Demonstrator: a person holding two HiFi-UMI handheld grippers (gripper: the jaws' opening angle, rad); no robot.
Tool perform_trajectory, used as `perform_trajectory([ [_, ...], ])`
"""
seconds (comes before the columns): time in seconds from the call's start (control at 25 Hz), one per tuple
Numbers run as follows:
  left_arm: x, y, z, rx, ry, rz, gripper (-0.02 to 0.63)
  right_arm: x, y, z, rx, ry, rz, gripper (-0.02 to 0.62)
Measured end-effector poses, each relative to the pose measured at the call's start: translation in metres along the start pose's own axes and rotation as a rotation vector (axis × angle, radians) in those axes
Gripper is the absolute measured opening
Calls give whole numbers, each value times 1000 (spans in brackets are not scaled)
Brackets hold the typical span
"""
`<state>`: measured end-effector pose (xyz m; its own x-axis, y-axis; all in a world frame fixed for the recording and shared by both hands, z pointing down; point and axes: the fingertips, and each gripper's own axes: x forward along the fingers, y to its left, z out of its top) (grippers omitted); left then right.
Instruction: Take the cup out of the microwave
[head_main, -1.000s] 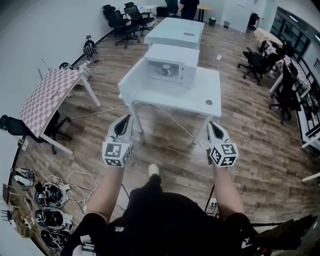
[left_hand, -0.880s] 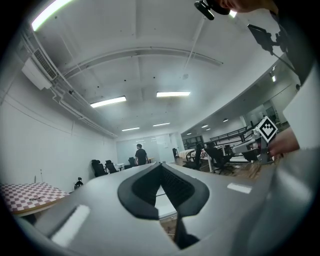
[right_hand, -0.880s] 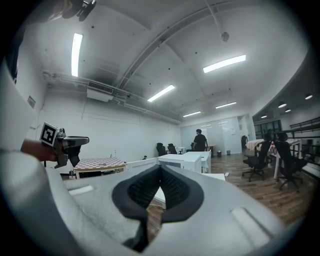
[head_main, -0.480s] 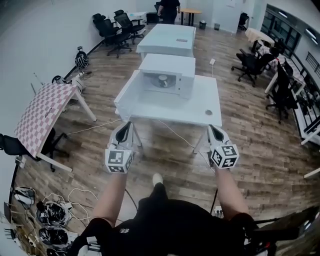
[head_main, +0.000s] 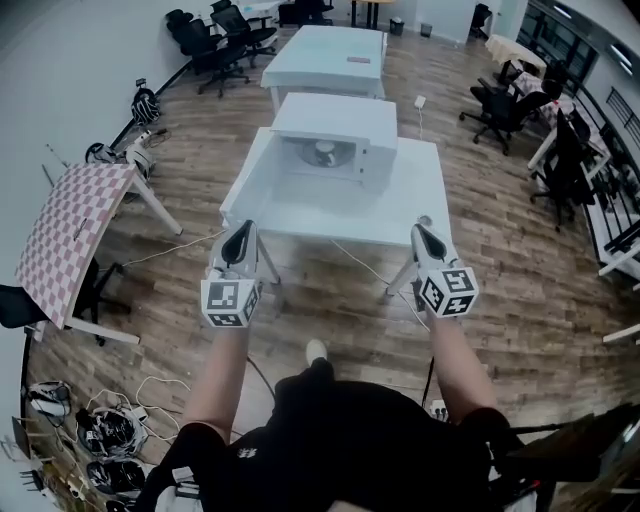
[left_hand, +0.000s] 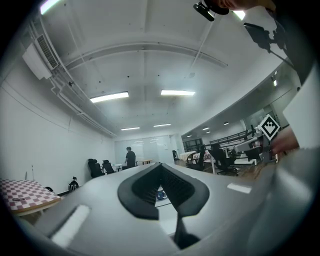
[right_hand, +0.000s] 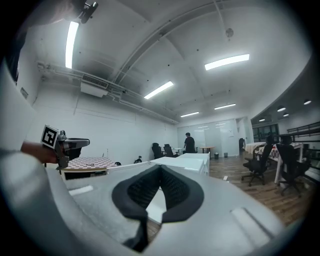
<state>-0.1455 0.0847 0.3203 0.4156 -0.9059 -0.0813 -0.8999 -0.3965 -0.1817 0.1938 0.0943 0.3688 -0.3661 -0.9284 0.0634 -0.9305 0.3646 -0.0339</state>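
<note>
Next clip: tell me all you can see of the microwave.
The white box-shaped microwave oven stands upright toward the far side of the white table, its front facing the person. Its cavity is open to view, with a small pale cup inside. A plain white panel flanks the opening's right. It rests on the table alone.

Bright, even light fr ceiling strips; heavy fisheye warp w/ dark corners, foreground soft.
</note>
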Motion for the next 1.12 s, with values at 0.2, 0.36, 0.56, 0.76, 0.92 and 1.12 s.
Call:
perform_trajectory([
  [0.2,38,30,-7,-17,11,-11,7,45,-3,4,7,28,-4,0],
  [0.36,71,53,-1,-12,-1,-23,6,83,-6,15,6,26,-3,0],
  [0.56,116,76,-8,-8,-10,-53,7,132,-15,19,-6,23,-26,0],
  [0.76,163,92,-22,-23,-10,-78,6,181,-27,17,-9,30,-48,0],
  [0.92,196,97,-27,-20,-20,-100,7,211,-31,16,1,20,-47,0],
  [1.12,225,96,-22,-18,-37,-124,6,236,-31,23,-6,1,-45,0],
])
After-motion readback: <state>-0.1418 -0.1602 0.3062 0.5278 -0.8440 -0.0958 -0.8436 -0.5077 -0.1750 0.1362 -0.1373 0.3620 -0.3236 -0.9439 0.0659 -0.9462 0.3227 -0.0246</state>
